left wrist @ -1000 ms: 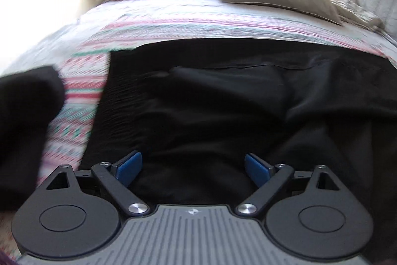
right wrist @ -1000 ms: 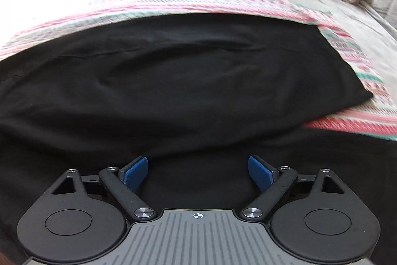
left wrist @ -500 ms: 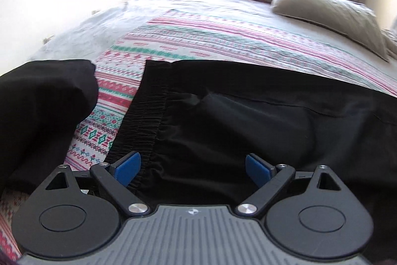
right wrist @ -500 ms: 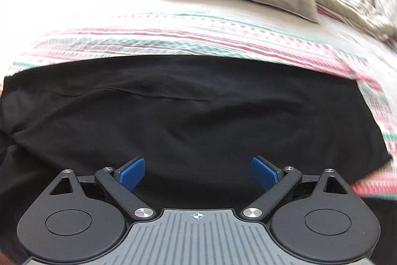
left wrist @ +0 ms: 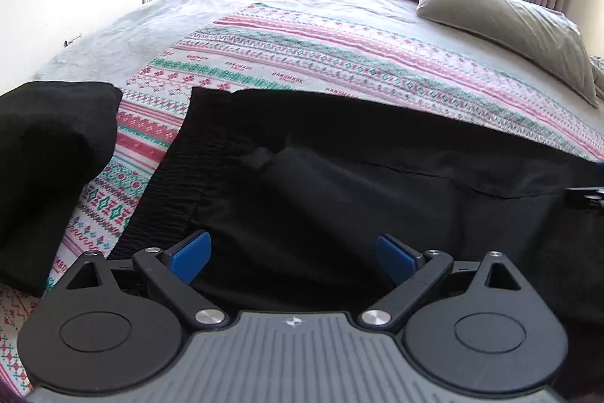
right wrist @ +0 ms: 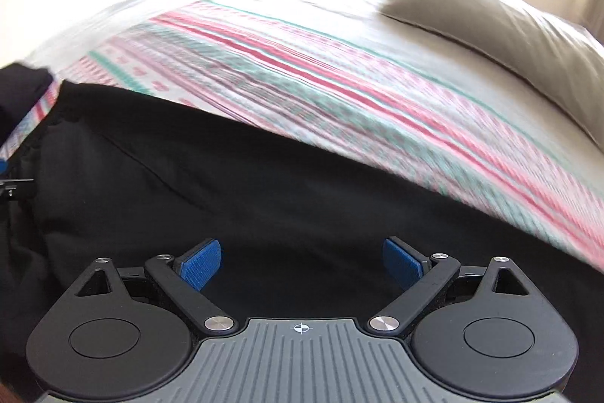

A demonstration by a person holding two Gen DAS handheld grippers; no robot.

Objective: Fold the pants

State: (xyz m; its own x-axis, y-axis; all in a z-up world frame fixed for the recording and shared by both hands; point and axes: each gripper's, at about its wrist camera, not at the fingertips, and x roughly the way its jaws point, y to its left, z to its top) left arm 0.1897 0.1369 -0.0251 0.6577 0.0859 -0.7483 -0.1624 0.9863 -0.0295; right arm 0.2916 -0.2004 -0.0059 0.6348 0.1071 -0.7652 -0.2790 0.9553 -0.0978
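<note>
black pants (left wrist: 339,184) lie flat across the striped bedspread (left wrist: 302,55), waistband at left; left gripper (left wrist: 292,252) jaws opening wide w/ nothing between, right gripper (right wrist: 302,265) wide & empty too, so prob. between folds; next needs grabbing an edge to fold over.

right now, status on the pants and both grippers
Left hand-held gripper opening, nothing between its pads. Right hand-held gripper open, empty. Black pants spread flat on the striped blanket. Another dark garment beside the waistband.

The pants (left wrist: 339,176) are spread across the bed (left wrist: 302,36) at lower frame; a pillow (left wrist: 509,21) is set upper right, another garment (left wrist: 45,153) far left.
</note>
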